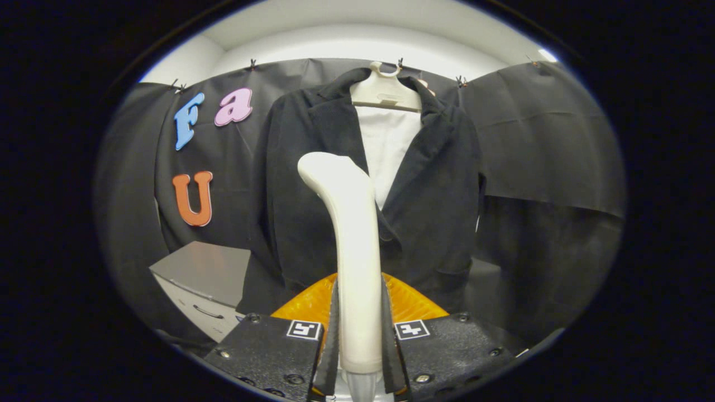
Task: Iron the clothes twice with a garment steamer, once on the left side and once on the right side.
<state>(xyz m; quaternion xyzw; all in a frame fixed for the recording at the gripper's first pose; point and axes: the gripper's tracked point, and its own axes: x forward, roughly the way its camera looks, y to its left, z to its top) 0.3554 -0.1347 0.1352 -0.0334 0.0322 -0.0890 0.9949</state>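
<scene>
The gripper clamps the smooth, curved plastic garment steamer, its head at twelve o'clock toward the dark corduroy-like jacket.

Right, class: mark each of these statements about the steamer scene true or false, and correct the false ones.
1. The gripper is shut on the garment steamer handle. True.
2. The dark jacket lies flat on a table. False: it hangs on a pale hanger against the booth wall.
3. A white garment shows inside the open jacket front. True.
4. The steamer stands beyond the jacket. False: it rises from between the fingers, in front of the jacket.
5. A grey cabinet with a drawer stands beside the jacket's lower edge. True.
</scene>
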